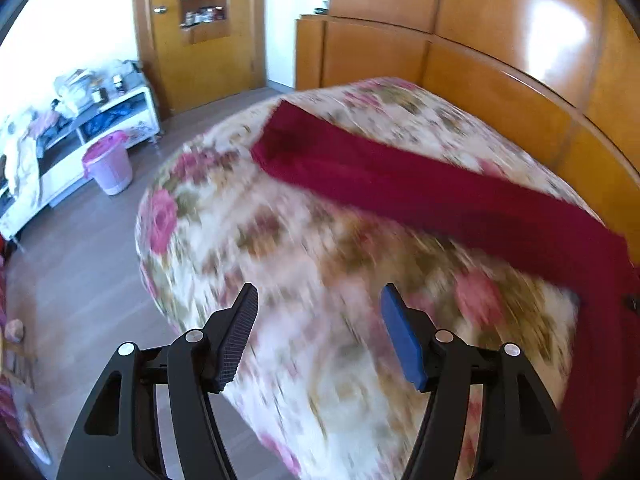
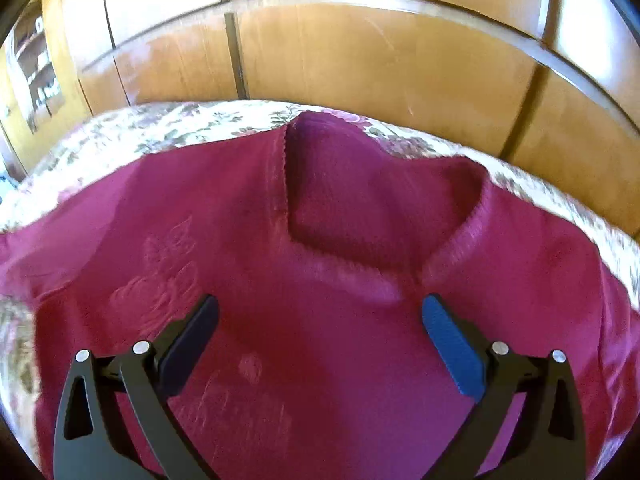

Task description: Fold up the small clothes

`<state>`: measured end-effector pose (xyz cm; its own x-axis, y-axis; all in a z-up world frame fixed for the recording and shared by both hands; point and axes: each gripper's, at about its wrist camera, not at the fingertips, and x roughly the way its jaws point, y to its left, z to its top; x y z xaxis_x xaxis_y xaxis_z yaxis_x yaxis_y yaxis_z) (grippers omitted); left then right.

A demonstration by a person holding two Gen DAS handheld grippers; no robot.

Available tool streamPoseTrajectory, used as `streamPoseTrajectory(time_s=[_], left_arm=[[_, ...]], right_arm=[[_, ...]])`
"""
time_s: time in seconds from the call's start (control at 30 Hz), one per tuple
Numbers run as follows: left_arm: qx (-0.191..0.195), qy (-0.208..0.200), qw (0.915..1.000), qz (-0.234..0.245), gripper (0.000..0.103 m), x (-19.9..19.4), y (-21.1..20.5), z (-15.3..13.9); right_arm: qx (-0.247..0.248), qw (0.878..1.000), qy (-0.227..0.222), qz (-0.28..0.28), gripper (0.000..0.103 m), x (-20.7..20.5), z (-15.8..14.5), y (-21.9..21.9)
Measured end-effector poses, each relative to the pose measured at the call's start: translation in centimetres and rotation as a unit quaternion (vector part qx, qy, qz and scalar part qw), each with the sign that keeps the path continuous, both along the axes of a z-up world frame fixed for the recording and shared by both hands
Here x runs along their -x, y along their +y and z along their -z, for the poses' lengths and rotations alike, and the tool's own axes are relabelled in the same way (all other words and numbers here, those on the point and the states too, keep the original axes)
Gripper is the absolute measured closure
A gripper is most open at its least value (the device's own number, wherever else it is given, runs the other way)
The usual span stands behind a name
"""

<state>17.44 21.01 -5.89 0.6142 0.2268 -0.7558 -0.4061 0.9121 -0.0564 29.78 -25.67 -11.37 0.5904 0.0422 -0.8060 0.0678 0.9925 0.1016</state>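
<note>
A dark red knitted sweater (image 2: 320, 320) lies spread on the floral bed cover (image 2: 160, 128), its V-neck collar (image 2: 360, 232) toward the wooden headboard. My right gripper (image 2: 320, 320) is open and empty, just above the chest of the sweater below the collar. In the left wrist view one long sleeve of the sweater (image 1: 400, 184) stretches across the bed cover (image 1: 304, 280). My left gripper (image 1: 318, 312) is open and empty, above bare floral cover, short of the sleeve. The left view is blurred by motion.
A wooden headboard (image 2: 360, 56) and wardrobe panels (image 1: 500, 20) back the bed. Left of the bed are wood floor (image 1: 88, 272), a pink bin (image 1: 108, 164) and a white shelf unit (image 1: 100, 120) with clutter. A wooden door (image 1: 192, 40) stands behind.
</note>
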Motion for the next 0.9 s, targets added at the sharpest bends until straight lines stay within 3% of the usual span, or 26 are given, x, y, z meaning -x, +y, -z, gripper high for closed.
streamPoseTrajectory(time_s=[0.2, 0.47, 0.67, 0.77, 0.9], left_arm=[[0.034, -0.017, 0.9976, 0.059, 0.04, 3.7, -5.3, -0.6], [0.063, -0.028, 0.9835, 0.168, 0.04, 7.3, -14.1, -0.5], [0.09, -0.005, 0.9835, 0.157, 0.04, 8.4, -14.6, 0.6], [0.107, -0.017, 0.982, 0.155, 0.04, 9.5, -14.0, 0.2], [0.104, -0.019, 0.9772, 0.184, 0.04, 10.6, -15.4, 0.3]], right_arm=[[-0.021, 1.0, 0.015, 0.016, 0.002, 3.6, -0.7, -1.2], [-0.016, 0.999, 0.041, -0.004, 0.002, 9.0, 0.1, -1.0], [0.04, 0.998, 0.049, -0.019, 0.002, 10.2, 1.3, 0.6], [0.016, 0.999, 0.043, -0.01, 0.003, 10.7, -0.1, 0.5], [-0.018, 1.0, 0.013, 0.005, 0.003, 12.7, -2.2, 0.0]])
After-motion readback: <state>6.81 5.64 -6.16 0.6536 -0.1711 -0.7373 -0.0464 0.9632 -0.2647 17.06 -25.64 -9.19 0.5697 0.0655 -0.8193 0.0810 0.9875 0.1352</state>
